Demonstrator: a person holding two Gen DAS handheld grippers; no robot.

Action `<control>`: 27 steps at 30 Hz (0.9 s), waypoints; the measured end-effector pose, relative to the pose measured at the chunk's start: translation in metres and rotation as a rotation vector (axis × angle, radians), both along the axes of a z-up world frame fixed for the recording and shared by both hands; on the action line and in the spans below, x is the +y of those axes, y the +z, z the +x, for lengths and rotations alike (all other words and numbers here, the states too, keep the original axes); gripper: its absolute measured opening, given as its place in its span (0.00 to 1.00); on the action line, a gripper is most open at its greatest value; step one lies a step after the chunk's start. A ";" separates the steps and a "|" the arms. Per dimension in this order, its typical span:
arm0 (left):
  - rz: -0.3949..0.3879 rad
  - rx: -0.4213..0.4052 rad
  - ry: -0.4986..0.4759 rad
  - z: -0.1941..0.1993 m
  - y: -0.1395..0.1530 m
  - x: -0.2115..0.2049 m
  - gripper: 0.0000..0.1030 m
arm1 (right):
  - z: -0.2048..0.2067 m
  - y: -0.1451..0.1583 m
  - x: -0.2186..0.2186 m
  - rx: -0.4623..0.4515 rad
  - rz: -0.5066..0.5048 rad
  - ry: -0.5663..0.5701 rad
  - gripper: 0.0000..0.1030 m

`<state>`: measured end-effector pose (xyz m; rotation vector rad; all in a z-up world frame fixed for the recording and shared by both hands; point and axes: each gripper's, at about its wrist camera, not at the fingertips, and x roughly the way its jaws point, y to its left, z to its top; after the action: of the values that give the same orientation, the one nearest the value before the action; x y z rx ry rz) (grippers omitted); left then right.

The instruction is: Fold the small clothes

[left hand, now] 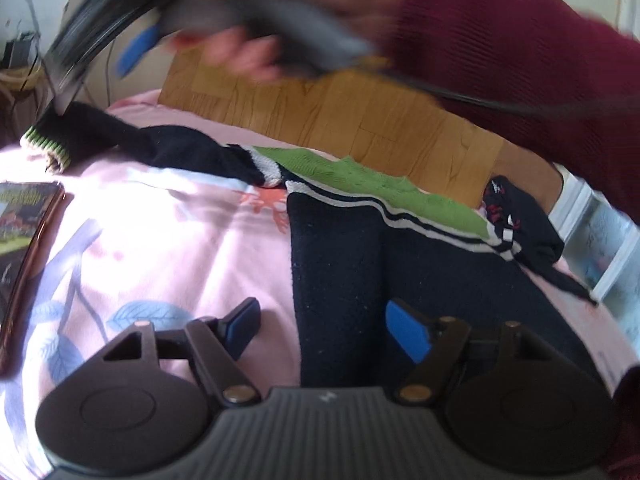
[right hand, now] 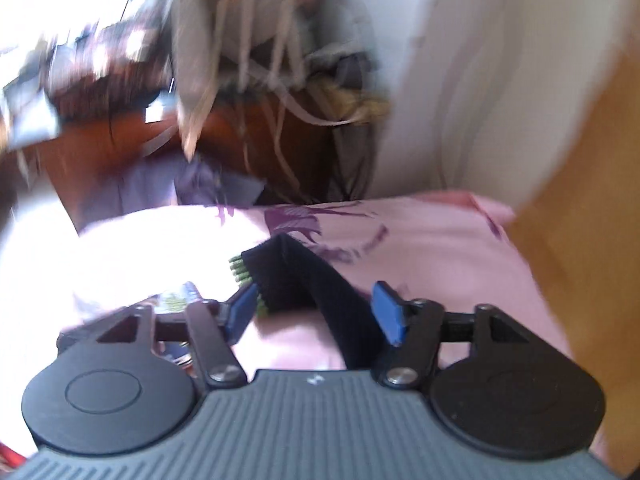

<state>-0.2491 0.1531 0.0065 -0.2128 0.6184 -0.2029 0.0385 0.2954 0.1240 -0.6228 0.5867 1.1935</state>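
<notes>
A small black knitted sweater [left hand: 352,264] is spread flat on the pink bed sheet [left hand: 168,240], with a green and white striped part at its top edge and one long black sleeve [left hand: 120,136] stretched out to the side. The sleeve ends in a green striped cuff [left hand: 46,146]. The sweater is judged to be soft, light and floppy, so it will bend and sag where it is not held up; it is best picked up at an edge, a corner or the cuff, not in the middle. The left gripper [left hand: 326,330] is held wide open just above the sweater's body, and nothing is held in it. The right gripper [right hand: 316,312] is also wide open, with the sleeve end lying between its blue fingers [right hand: 386,312] and not yet pinched. A dark sock [left hand: 520,224] lies near the sweater, and a book [left hand: 24,232] is seen at the bed's side.
</notes>
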 end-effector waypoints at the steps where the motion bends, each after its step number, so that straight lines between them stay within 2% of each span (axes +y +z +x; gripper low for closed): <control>1: -0.002 0.001 -0.006 0.001 0.000 0.001 0.69 | -0.002 -0.010 0.016 -0.035 -0.041 0.018 0.68; 2: -0.011 0.004 -0.009 0.002 0.001 0.003 0.69 | -0.003 -0.021 0.028 -0.059 -0.075 0.025 0.65; 3: -0.019 0.006 -0.009 0.003 0.001 0.005 0.68 | 0.000 -0.032 0.044 -0.069 -0.110 0.023 0.50; 5: -0.028 0.008 -0.007 0.003 0.002 0.010 0.66 | 0.003 -0.045 0.055 -0.098 -0.141 -0.007 0.11; 7: -0.042 0.006 -0.004 0.004 0.003 0.016 0.65 | 0.018 -0.027 0.048 -0.083 -0.040 -0.066 0.10; 9: -0.070 -0.006 -0.001 0.004 0.006 0.023 0.65 | 0.040 0.002 0.015 -0.039 0.086 -0.169 0.10; 11: -0.101 -0.030 -0.004 0.005 0.014 0.030 0.66 | 0.066 0.033 -0.033 -0.005 0.214 -0.303 0.11; 13: -0.121 -0.056 -0.006 0.011 0.025 0.036 0.67 | 0.087 0.056 -0.094 -0.008 0.324 -0.456 0.11; 15: -0.126 -0.077 -0.007 0.020 0.036 0.040 0.67 | 0.105 0.064 -0.155 -0.008 0.391 -0.616 0.11; 18: -0.130 -0.095 -0.006 0.041 0.052 0.045 0.69 | 0.111 0.056 -0.244 -0.010 0.423 -0.841 0.11; 20: -0.122 -0.080 0.005 0.061 0.060 0.045 0.69 | 0.103 0.037 -0.295 -0.002 0.402 -0.954 0.12; 22: -0.105 -0.040 0.038 0.086 0.066 0.045 0.69 | 0.093 0.012 -0.337 0.045 0.369 -1.040 0.17; 23: -0.093 -0.005 0.068 0.102 0.068 0.044 0.69 | 0.090 0.000 -0.353 0.081 0.353 -1.064 0.32; 24: -0.086 0.036 0.099 0.118 0.067 0.043 0.69 | 0.086 -0.014 -0.371 0.120 0.343 -1.096 0.52; 25: -0.089 0.073 0.126 0.132 0.066 0.044 0.69 | 0.081 -0.025 -0.389 0.143 0.357 -1.132 0.57; 27: -0.137 0.132 0.162 0.159 0.061 0.045 0.69 | 0.072 -0.038 -0.417 0.160 0.383 -1.185 0.58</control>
<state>-0.0903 0.1985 0.0680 -0.4092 0.7151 -0.0750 0.1102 -0.1217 0.0856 0.1887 0.6798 0.2010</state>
